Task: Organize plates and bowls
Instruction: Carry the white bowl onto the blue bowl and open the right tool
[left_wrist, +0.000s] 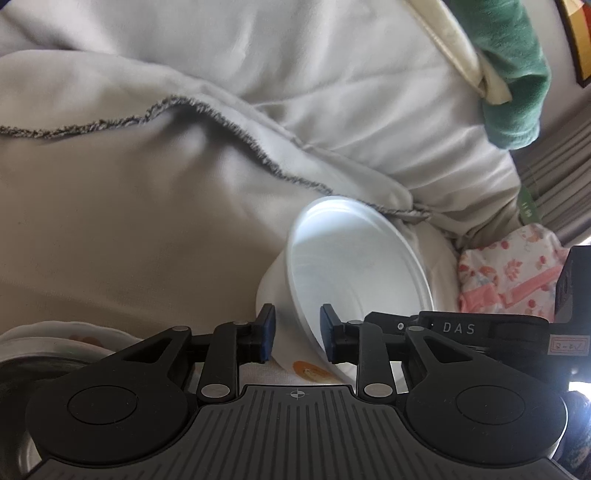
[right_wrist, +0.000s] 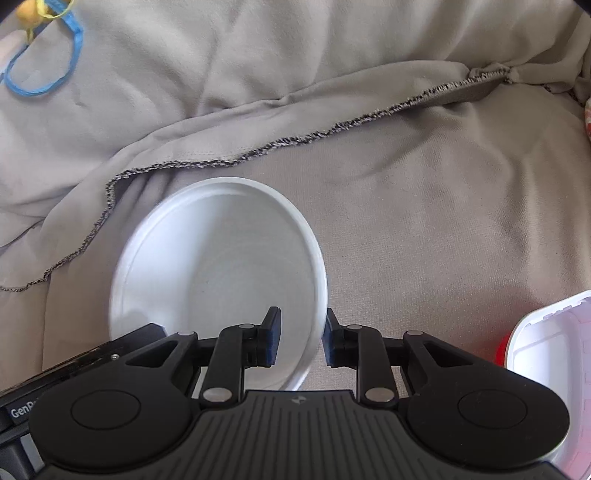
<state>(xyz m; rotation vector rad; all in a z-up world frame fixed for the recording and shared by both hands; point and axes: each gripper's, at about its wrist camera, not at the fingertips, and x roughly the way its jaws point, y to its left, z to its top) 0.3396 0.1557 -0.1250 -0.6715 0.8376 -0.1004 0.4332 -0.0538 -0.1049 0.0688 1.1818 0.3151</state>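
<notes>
Your right tongs (right_wrist: 300, 341) are clamped on the near wall of the white bowl (right_wrist: 221, 280), one pad inside, one outside. Your left tongs (left_wrist: 297, 338) straddle the same bowl's rim at a narrow gap, pads apparently not pressing. The bowl sits tilted on the grey blanket (right_wrist: 424, 221), just below its frayed hem (right_wrist: 295, 142). Judgement: keep the right grip firm; level the bowl before stacking.

Hidden and cut-off items

Lower left of the left wrist view: a patterned plate (left_wrist: 79, 332) is half hidden behind the gripper body. Right edge of the right wrist view: a white container (right_wrist: 550, 350) is cut off; upper left, a blue cord (right_wrist: 70, 55) is blurred.
</notes>
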